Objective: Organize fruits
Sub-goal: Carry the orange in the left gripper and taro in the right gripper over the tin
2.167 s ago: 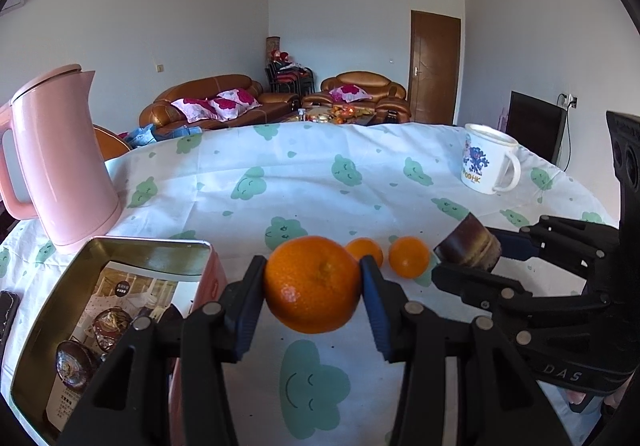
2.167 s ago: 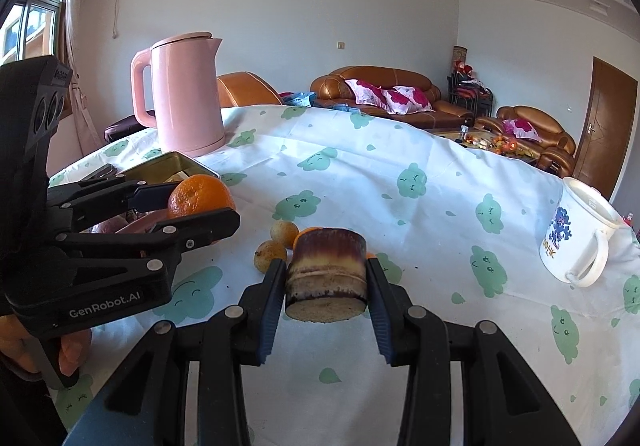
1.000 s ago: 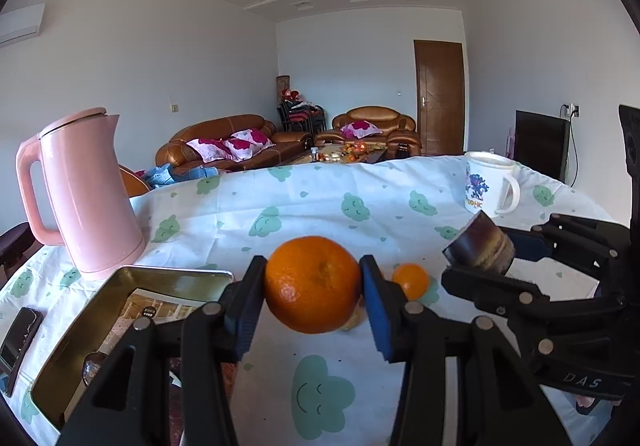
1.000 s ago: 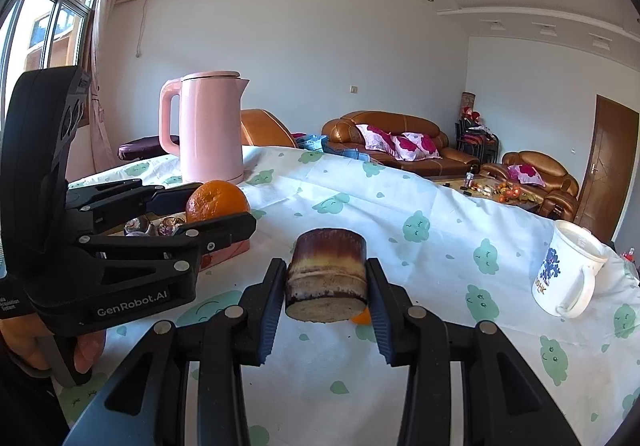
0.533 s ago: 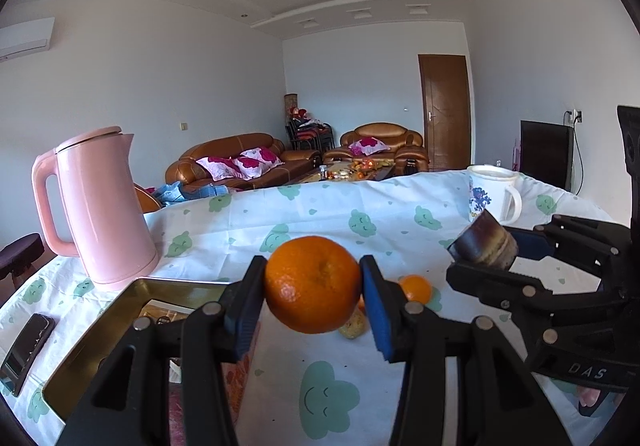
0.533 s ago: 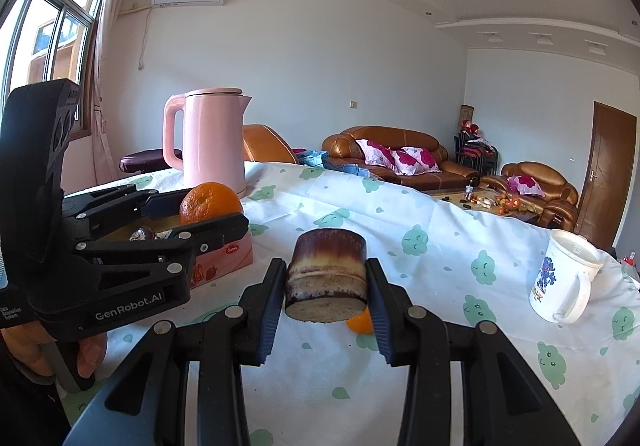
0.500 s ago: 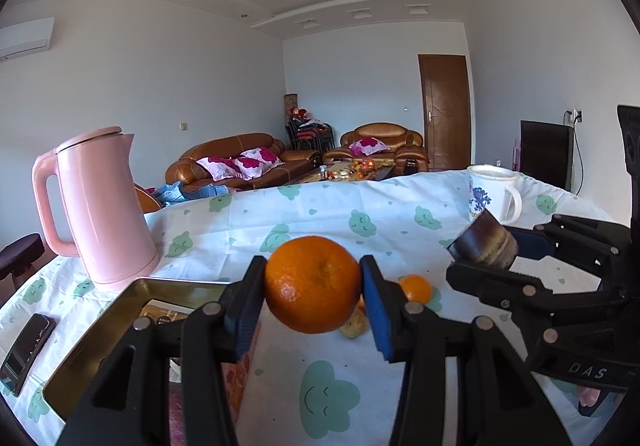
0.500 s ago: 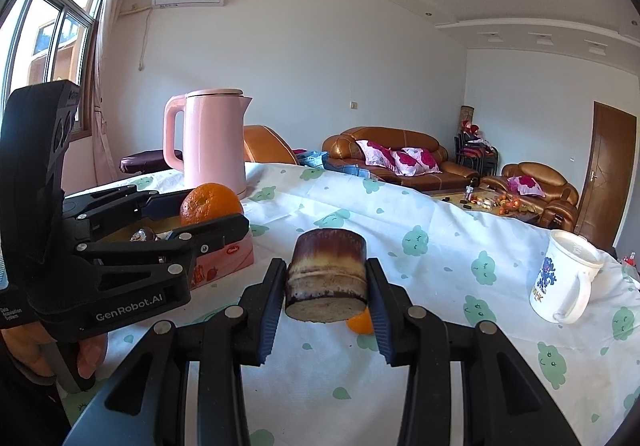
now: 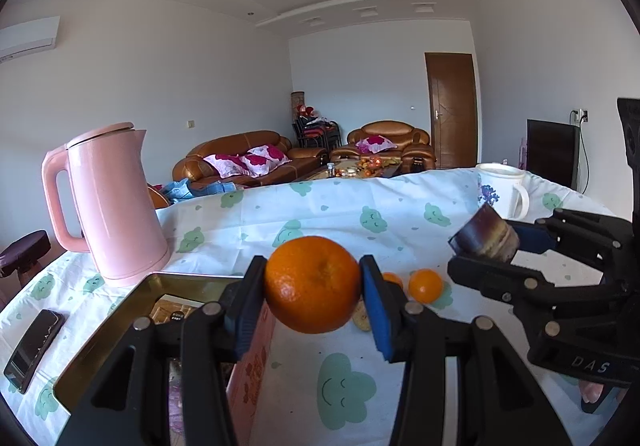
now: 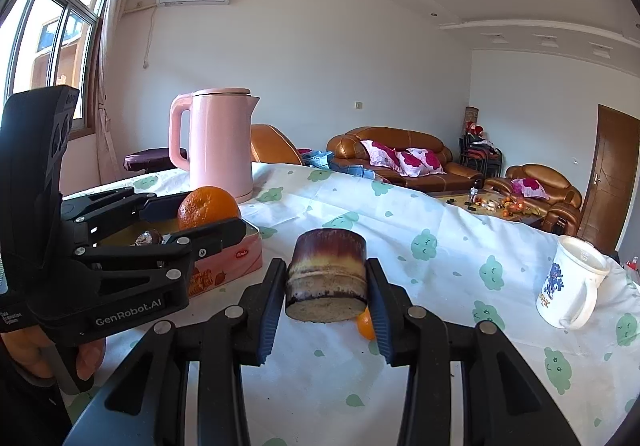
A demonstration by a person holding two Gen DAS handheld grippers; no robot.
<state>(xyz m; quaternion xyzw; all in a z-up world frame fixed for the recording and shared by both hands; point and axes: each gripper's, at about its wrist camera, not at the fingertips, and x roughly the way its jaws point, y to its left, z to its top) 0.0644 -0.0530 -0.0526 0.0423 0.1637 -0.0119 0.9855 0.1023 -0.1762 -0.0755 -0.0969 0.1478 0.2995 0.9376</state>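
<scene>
My left claw clamps an orange beside the tin; right claw clamps a cane piece; small oranges remain mid-worktop, nothing boxed yet

Both claws are matte black plastic linkages studded with round silver screw heads, their fingers lined with ribbed blue pads. The left claw carries white "GenRobot.AI" lettering on its side, the right claw shows "DAS". Bare fingers of the person's hand wrap each black handle.
</scene>
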